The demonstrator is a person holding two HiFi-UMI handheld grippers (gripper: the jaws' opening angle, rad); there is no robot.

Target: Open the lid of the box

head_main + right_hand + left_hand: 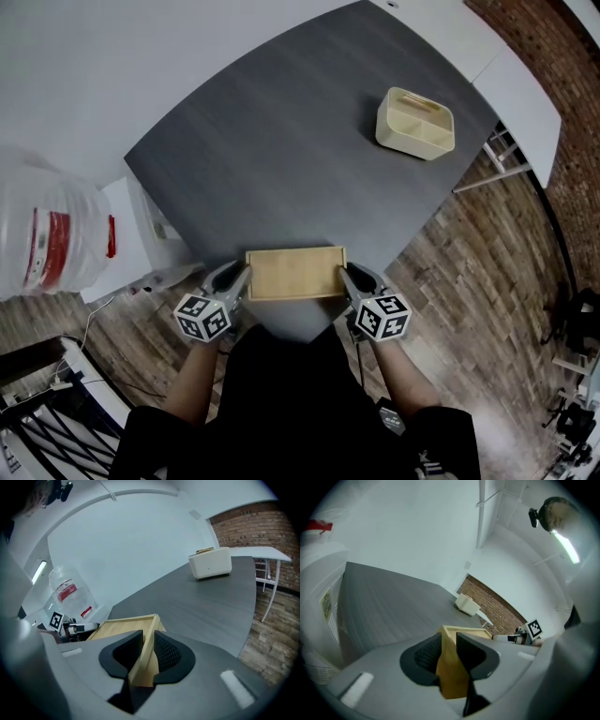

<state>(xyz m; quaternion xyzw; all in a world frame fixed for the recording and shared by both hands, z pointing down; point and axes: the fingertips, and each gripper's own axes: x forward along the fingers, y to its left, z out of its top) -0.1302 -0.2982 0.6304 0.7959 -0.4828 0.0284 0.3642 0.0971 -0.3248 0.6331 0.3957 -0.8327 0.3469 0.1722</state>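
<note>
The left tongs [449,654] are clamped on the left short end of the wooden box [295,272]. The right tongs [146,651] grip its right short end, with wood pinched between each pair of pads. The box lies between them at lower centre of the head view, long axis running left to right, at the near edge of the dark surface [281,141]. Both hands are equally near, so I judge the lid should rise evenly from both ends.

Both short ends of the wooden box [295,272] sit hidden under the left gripper [236,280] and right gripper [351,279] in the head view. The clear jug [52,234] (red label) is cut off by that view's left edge, and what lies inside the cream container [415,122] is too small to tell.
</note>
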